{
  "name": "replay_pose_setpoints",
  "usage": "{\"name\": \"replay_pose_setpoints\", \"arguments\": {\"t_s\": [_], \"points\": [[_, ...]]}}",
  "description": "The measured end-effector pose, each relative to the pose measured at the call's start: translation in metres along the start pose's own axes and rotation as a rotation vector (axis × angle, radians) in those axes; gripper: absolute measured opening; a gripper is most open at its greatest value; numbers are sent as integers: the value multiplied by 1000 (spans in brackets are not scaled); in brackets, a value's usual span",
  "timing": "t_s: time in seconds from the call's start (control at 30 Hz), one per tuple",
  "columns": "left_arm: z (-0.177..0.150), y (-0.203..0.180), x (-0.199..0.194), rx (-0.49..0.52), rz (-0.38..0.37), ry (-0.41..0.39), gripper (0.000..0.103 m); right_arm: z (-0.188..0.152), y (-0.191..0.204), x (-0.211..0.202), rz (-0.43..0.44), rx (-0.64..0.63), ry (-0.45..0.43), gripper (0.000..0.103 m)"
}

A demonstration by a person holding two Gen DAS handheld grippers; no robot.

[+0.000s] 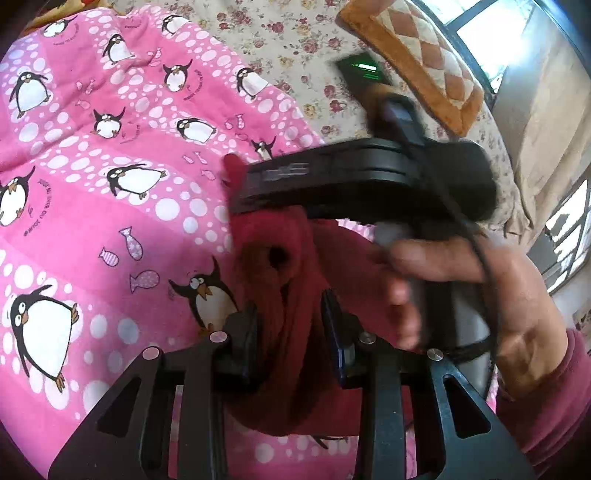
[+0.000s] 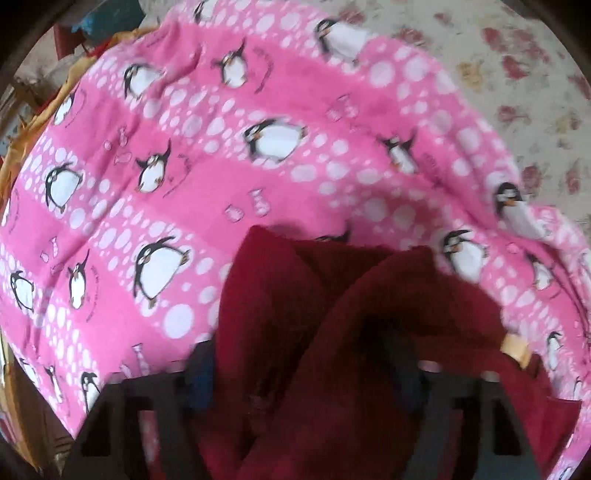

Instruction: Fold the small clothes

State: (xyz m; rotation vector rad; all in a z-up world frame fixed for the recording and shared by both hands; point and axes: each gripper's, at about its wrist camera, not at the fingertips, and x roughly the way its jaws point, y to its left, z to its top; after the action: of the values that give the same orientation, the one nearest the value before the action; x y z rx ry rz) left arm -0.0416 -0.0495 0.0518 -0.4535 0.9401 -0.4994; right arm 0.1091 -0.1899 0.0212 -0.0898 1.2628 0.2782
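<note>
A small dark red garment [image 1: 280, 280] hangs bunched between the fingers of my left gripper [image 1: 291, 325], which is shut on it above the pink penguin blanket [image 1: 92, 184]. My right gripper shows as a black body [image 1: 362, 177] held by a hand just right of the left one; its tips are hidden behind the red cloth. In the right wrist view the same red garment [image 2: 332, 332] drapes over my right gripper [image 2: 306, 373], whose fingers close on the cloth. A yellowish tag [image 2: 515, 349] shows at the garment's right edge.
The pink blanket [image 2: 184, 166] lies on a floral bedsheet [image 1: 295, 33]. A brown quilted cushion [image 1: 417, 48] and a dark device with a green light [image 1: 365, 74] lie at the back right. Windows [image 1: 491, 37] stand at the right.
</note>
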Motion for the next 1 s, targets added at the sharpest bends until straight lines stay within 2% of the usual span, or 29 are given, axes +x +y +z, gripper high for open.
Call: {"name": "replay_pose_setpoints", "arguments": {"t_s": [0.03, 0.07, 0.1, 0.17, 0.23, 0.3, 0.33, 0.47, 0.57, 0.8, 1.0], "points": [[-1, 0, 2, -5, 5, 6, 51, -3, -7, -4, 28, 16, -19, 49], [-2, -1, 4, -12, 8, 14, 58, -6, -12, -8, 55, 26, -32, 46], [-4, -1, 7, -23, 9, 24, 61, -9, -16, -11, 86, 32, -47, 40], [-6, -2, 10, -23, 13, 40, 60, -16, -19, -17, 116, 30, -75, 35], [-7, -10, 11, 31, 24, 48, 26, -20, -18, -21, 129, 22, -95, 29], [-10, -20, 8, 74, 40, 36, 24, -25, -18, -29, 129, 19, -118, 25], [-11, -22, 6, 73, 31, 36, 19, -28, -18, -35, 134, 19, -130, 24], [-11, -38, -5, 58, -7, 27, 16, -40, -26, -62, 165, 31, -181, 22], [-12, -62, -15, 105, -28, 16, 16, -54, -38, -88, 176, 47, -220, 22], [-16, -140, -13, 243, -68, 51, 15, -90, -98, -146, 207, 128, -303, 21], [-35, -201, 16, 349, -107, 122, 15, -127, -160, -176, 202, 207, -351, 20]]}}
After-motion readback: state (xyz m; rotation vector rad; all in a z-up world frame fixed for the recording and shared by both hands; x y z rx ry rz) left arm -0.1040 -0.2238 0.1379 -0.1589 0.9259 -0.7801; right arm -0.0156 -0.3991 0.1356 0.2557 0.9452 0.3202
